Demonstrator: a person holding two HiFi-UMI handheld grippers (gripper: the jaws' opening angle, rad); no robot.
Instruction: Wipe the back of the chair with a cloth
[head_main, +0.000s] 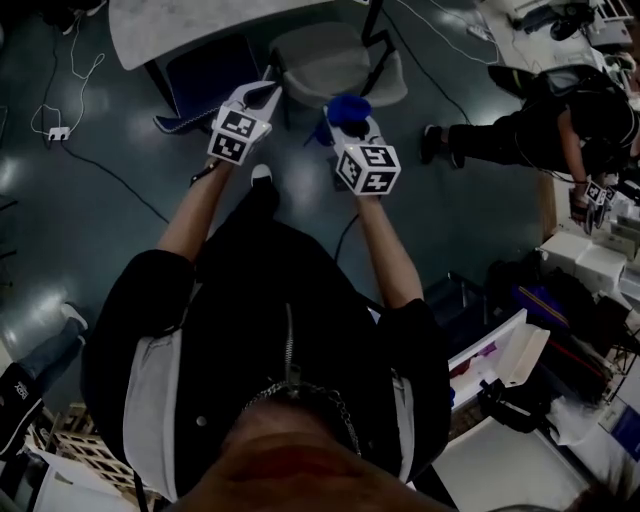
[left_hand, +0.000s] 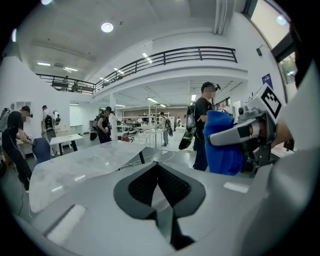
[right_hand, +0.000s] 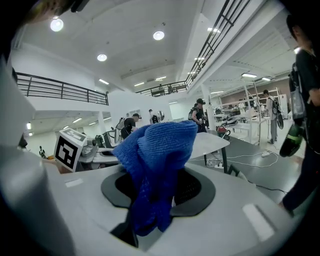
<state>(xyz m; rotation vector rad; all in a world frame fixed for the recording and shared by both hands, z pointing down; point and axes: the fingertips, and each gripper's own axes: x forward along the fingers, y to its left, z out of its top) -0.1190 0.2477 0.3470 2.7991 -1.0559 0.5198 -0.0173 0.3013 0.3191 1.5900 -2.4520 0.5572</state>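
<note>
A dark, glossy floor (head_main: 60, 230) spread under everything, with a thin white cable (head_main: 72, 75) looping across it at the upper left. A pale grey, marble-patterned desk (head_main: 190, 25) stood at the far side. In front of it was a grey padded chair (head_main: 325, 60) on a black frame. Which part of the chair was its back could not be told from the steep head view.

The person wearing the camera, in a black jacket (head_main: 290, 330), reached both arms towards the chair. Another person in black clothing (head_main: 540, 130) bent over at the right.

The left tool (head_main: 266, 95), white with a black-and-white marker cube, pointed at the chair's near left edge. In the left gripper view its black pads (left_hand: 137, 187) stood together with nothing between them.

The right tool (head_main: 345, 118), of the same make, was just beside it, near the chair's front edge. It was clamped on a bright blue knitted cloth (right_hand: 155, 155).

The cloth bunched up above the dark pads in the right gripper view and hung down between them. In the head view it showed as a blue lump just in front of the chair; whether it touched the chair could not be told.
</note>
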